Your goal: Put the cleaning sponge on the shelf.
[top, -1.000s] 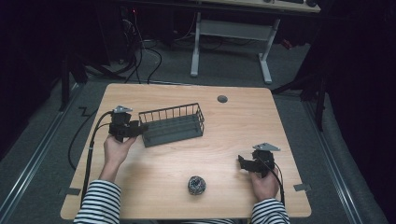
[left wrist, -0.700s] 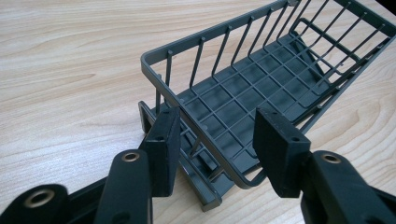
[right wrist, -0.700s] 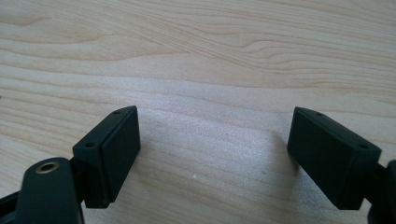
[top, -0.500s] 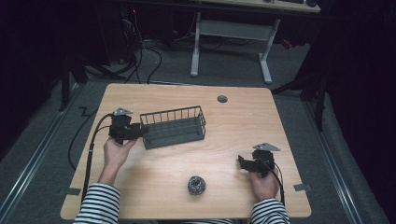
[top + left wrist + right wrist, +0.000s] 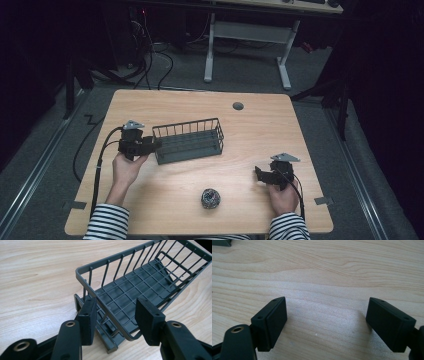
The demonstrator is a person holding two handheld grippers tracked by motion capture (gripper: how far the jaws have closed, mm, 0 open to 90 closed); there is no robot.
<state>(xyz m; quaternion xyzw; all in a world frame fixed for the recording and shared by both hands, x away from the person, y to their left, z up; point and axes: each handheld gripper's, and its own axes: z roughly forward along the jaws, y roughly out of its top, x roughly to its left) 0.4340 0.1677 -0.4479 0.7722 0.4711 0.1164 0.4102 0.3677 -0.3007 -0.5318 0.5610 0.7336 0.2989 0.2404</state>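
Observation:
A dark grey wire basket (image 5: 189, 141) stands on the wooden table (image 5: 260, 130), left of centre, with nothing inside it. My left gripper (image 5: 154, 145) is at the basket's left end. In the left gripper view my left gripper (image 5: 116, 308) is open, with the corner of the basket's rim (image 5: 105, 300) between the jaws; one pad is outside the end wall, the other over the basket floor. My right gripper (image 5: 259, 173) rests low at the near right of the table. It stands wide open (image 5: 325, 312) over bare wood, nothing between its pads.
A small dark round bundle (image 5: 210, 198) lies near the front edge, between the two hands. A round cable hole (image 5: 238, 106) sits at the far middle. Beyond the table are a white desk frame (image 5: 245, 35) and floor cables (image 5: 160, 55).
The left gripper and the basket have shifted slightly toward the near side and a little right. The right gripper has not moved.

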